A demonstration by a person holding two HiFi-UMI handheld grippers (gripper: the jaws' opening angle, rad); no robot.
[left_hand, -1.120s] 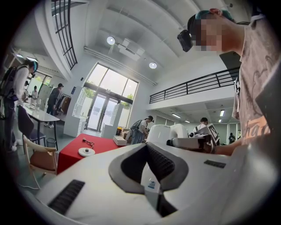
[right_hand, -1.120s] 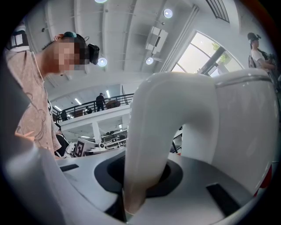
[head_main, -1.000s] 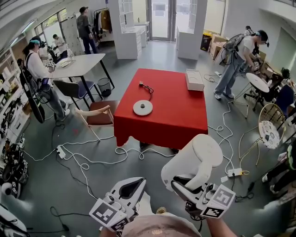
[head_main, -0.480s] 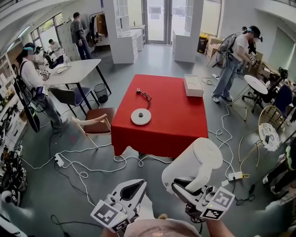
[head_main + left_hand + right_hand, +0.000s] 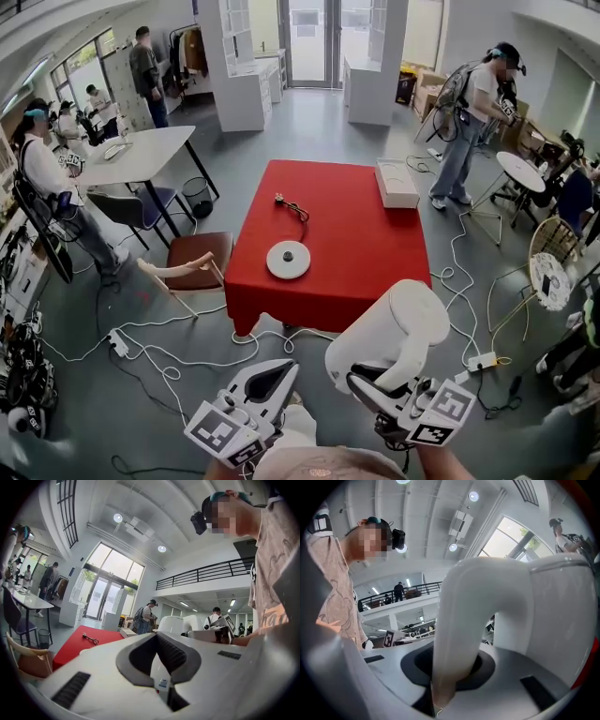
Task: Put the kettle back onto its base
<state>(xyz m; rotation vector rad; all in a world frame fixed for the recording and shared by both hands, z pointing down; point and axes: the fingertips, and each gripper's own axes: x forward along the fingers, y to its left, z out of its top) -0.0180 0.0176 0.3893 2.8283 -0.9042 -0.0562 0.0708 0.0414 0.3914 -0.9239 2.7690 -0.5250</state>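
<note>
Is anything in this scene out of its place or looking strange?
Yes: the white kettle is off its base, held by its handle in the right gripper. The base sits bare on the red table, a cord lying loose nearby.

Kettle (image 5: 398, 328) seen in smooth matt white plastic, base (image 5: 288, 260) in smooth white plastic, surface (image 5: 366, 239) draped with matt red cloth, left hand-held gripper (image 5: 281, 373) shelled in smooth white plastic, its pads (image 5: 174, 654) dark and ribbed, floor (image 5: 309, 141) polished grey.
</note>
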